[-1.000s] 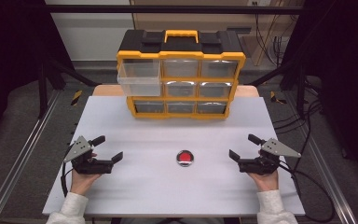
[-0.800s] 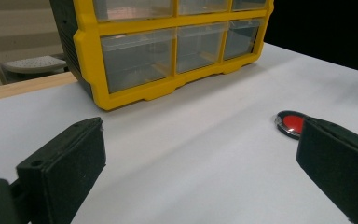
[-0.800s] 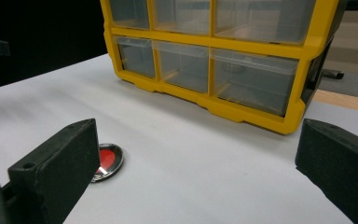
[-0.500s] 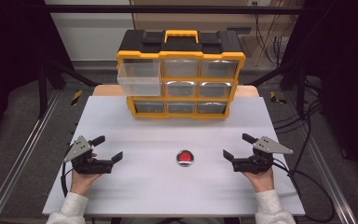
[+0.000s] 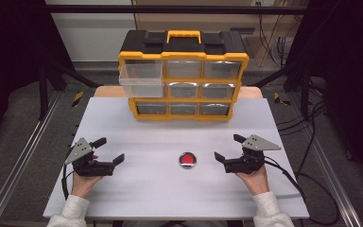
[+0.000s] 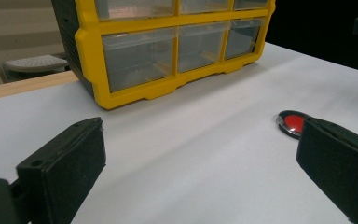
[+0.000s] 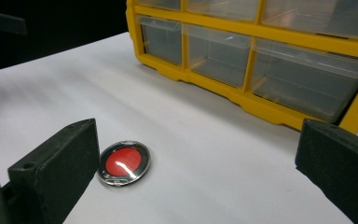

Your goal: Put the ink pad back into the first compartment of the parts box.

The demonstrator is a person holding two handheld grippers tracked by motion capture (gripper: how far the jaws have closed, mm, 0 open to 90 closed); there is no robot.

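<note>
A small round red disc with a clear rim lies flat on the white table, between my two grippers. My right gripper stands open just to the disc's right, its near jaw close beside the red disc without touching it. My left gripper is open farther off at the left, and the red disc peeks out past its right jaw. A yellow and black drawer cabinet stands at the back, with its top-left clear drawer pulled out.
The cabinet has clear plastic drawers in three rows. Cables trail off the table's right side. Metal frame rails run along both sides of the table.
My right gripper has moved left toward the red disc. The left gripper has stayed where it was.
</note>
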